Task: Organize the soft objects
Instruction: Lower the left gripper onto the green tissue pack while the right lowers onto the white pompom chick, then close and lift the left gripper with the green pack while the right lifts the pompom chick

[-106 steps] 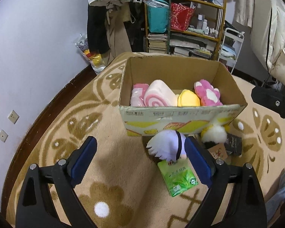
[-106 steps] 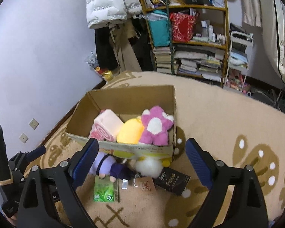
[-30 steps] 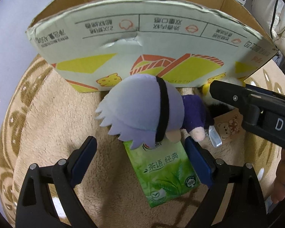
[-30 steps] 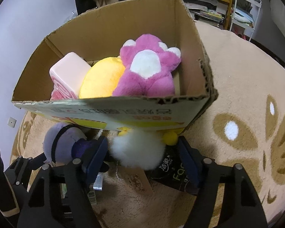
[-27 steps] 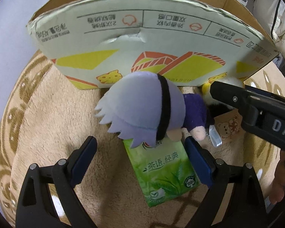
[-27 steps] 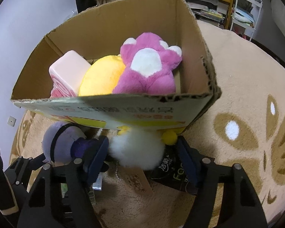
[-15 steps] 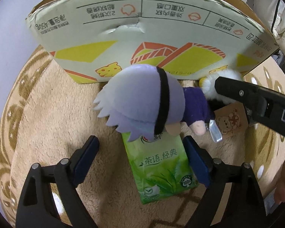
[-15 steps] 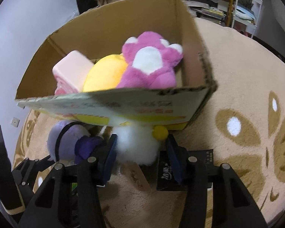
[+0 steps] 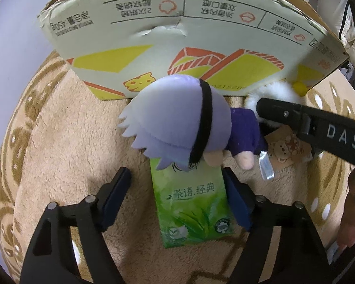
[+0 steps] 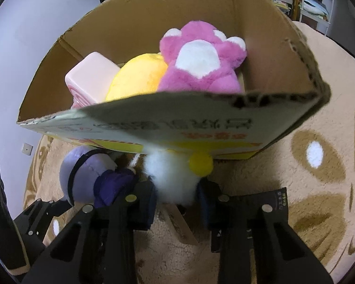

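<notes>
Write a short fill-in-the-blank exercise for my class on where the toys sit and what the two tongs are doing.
1. The right tongs are closed on the fluffy ____ toy.
2. The pink paw plush lies inside the ____ box.
3. The purple-haired doll rests partly on a ____ tissue pack.
4. The left tongs are ____, straddling that pack.

Missing words: white; cardboard; green; open

Both tools are matte black plastic, with silver screw heads dotting the arms. The left gripper (image 9: 176, 195) wears navy blue pads (image 9: 236, 202); so does the right gripper (image 10: 177, 201). White letters "DAS" mark one arm. Bare fingers (image 9: 349, 227) show beside it.
</notes>
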`<state>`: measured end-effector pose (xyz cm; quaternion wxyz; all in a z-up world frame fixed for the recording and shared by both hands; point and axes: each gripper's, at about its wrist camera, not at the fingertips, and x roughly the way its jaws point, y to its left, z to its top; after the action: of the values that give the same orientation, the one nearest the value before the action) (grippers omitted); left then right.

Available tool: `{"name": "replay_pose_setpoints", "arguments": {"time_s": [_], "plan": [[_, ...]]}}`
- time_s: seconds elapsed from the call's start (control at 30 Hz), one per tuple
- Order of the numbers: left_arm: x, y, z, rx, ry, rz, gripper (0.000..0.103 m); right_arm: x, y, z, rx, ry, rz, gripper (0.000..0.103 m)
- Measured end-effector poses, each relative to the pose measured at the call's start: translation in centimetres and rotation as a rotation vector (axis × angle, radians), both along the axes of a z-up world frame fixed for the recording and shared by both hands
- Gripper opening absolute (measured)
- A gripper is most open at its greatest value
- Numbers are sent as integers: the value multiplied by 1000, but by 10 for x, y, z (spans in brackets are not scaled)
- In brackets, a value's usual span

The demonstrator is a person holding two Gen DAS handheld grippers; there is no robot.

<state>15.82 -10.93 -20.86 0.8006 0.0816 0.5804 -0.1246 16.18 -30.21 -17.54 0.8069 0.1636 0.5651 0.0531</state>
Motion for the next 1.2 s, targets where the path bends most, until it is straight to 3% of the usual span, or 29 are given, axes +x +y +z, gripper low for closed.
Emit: {"name": "replay_pose_setpoints", "arguments": {"time_s": [0.17, 0.27, 0.47, 0.6, 0.83, 1.03, 1.2], "plan": [[-15, 5, 5, 0, -8, -8, 64, -9, 7, 9, 4, -10, 12, 30], [-24, 7, 9, -12, -5, -13, 52, -12, 9, 14, 11, -22, 15, 30], [-44, 14, 23, -12, -44, -9, 51, -26, 8, 34, 23, -69, 5, 30], [-61, 19, 42, -7, -123, 3, 51, -36, 6, 51, 13, -109, -7, 30], [-85, 32, 71, -16, -197, 50, 51, -56, -2, 96, -7, -222, -20, 30], [-93, 39, 110, -42, -329, 90, 51, -72, -2, 136, -23, -346, -23, 30], [-73, 44, 130, -67, -408, 110, 51, -84, -5, 166, -32, -456, -31, 30]]}}
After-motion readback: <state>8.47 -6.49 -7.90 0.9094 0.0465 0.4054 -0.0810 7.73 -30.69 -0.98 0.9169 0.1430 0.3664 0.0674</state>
